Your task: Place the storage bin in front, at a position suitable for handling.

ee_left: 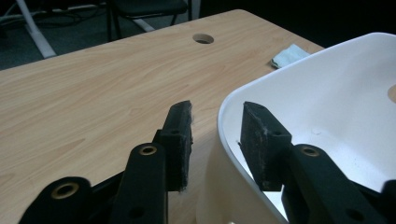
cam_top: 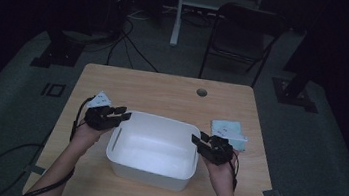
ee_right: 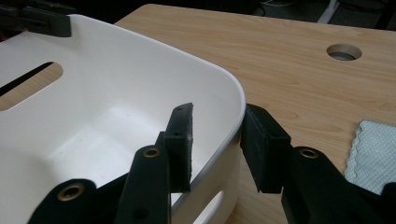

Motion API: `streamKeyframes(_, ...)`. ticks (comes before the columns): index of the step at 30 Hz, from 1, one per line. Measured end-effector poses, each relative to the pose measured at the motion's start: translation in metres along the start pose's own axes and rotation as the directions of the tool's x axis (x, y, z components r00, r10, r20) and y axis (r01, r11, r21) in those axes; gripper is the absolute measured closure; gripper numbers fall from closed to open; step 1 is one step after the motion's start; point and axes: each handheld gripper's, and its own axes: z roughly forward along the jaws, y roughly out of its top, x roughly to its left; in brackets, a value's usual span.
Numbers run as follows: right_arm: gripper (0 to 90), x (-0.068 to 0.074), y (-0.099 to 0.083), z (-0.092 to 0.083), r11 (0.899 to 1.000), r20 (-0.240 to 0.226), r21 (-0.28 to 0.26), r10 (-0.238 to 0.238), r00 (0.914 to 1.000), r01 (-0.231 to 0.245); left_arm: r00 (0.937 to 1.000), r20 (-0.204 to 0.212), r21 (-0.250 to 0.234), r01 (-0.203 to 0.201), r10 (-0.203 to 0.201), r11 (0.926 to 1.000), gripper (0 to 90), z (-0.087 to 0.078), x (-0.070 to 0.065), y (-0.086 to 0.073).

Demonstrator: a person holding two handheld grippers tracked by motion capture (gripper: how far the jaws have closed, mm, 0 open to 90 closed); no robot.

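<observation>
Tub point(cam_top: 153, 148): white, middle of the wooden counter point(cam_top: 163, 89), slot handles in its end walls.
Left hand-held gripper point(cam_top: 121, 114): jaws apart, straddling the tub's left rim, one inside, one outside; pads not pressing the wall.
Right hand-held gripper point(cam_top: 197, 141): jaws apart, astride the right rim the same way, a gap at each pad.
Cloth point(cam_top: 228, 133): pale, folded, on the counter just beyond the right hand-held gripper.
Hole point(cam_top: 202, 92): round, near the counter's far edge.

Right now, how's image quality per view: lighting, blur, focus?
High view: dim, room beyond the table nearly black, white bin the brightest patch, detail soft. Left gripper view: well lit, wood grain sharp, near arms of the jaws slightly soft. Right gripper view: bin rim crisp, cloth at the edge a little soft, no glare.
</observation>
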Motion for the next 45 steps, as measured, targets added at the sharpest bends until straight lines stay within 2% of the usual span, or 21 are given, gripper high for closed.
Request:
streamKeyframes(4, 65.1, 0.000, 0.000, 0.000, 1.000, 0.004, -0.002, 0.005, 1.0000, -0.005, 0.9996, 0.010, 0.006, -0.027, 0.027, 0.9996, 68.7, 0.006, 0.000, 0.002)
streamKeyframes(5, 65.6, 0.001, 0.000, 0.000, 1.000, 0.009, -0.004, 0.008, 0.9999, -0.008, 0.9989, 0.036, 0.025, -0.031, 0.030, 0.9992, 68.7, 0.010, 0.000, 0.002)
streamKeyframes(6, 66.1, 0.001, 0.001, 0.000, 1.000, 0.012, 0.000, 0.005, 0.9999, -0.005, 0.9988, 0.036, 0.024, -0.035, 0.034, 0.9991, 71.3, 0.010, -0.001, 0.002)
streamKeyframes(8, 66.9, 0.001, 0.001, 0.000, 1.000, 0.016, 0.001, 0.006, 0.9998, -0.006, 0.9984, 0.052, 0.017, -0.022, 0.021, 0.9996, 75.4, 0.011, -0.001, 0.002)
streamKeyframes(12, 69.4, 0.000, 0.003, 0.000, 1.000, 0.022, -0.002, 0.013, 0.9997, -0.013, 0.9988, 0.048, 0.007, 0.000, 0.000, 1.0000, 77.5, 0.008, -0.001, 0.000)
streamKeyframes(18, 73.9, -0.002, 0.007, 0.003, 1.000, 0.017, 0.001, 0.020, 0.9997, -0.020, 0.9996, 0.026, 0.006, -0.009, 0.009, 0.9999, 78.7, 0.002, -0.005, -0.003)
streamKeyframes(23, 77.3, -0.003, 0.011, 0.006, 1.000, 0.019, -0.002, 0.019, 0.9996, -0.019, 1.0000, 0.009, -0.007, -0.001, 0.001, 1.0000, 79.5, -0.004, -0.008, -0.008)
streamKeyframes(30, 80.8, -0.002, 0.016, 0.013, 1.000, 0.030, 0.007, -0.004, 0.9996, 0.004, 0.9998, -0.018, 0.002, -0.012, 0.012, 0.9999, 79.8, -0.011, -0.015, -0.011)
streamKeyframes(35, 83.4, -0.004, 0.019, 0.020, 1.000, 0.019, 0.012, 0.006, 0.9998, -0.006, 0.9995, -0.030, -0.010, -0.010, 0.009, 0.9999, 79.7, -0.016, -0.020, -0.016)
streamKeyframes(42, 83.4, -0.006, 0.025, 0.028, 1.000, -0.004, 0.016, -0.010, 0.9999, 0.010, 0.9983, -0.058, -0.009, 0.007, -0.008, 0.9999, 79.2, -0.024, -0.025, -0.020)
streamKeyframes(45, 83.3, -0.007, 0.027, 0.032, 1.000, -0.013, 0.019, -0.010, 0.9999, 0.011, 0.9976, -0.069, -0.006, 0.002, -0.002, 1.0000, 78.8, -0.027, -0.029, -0.022)
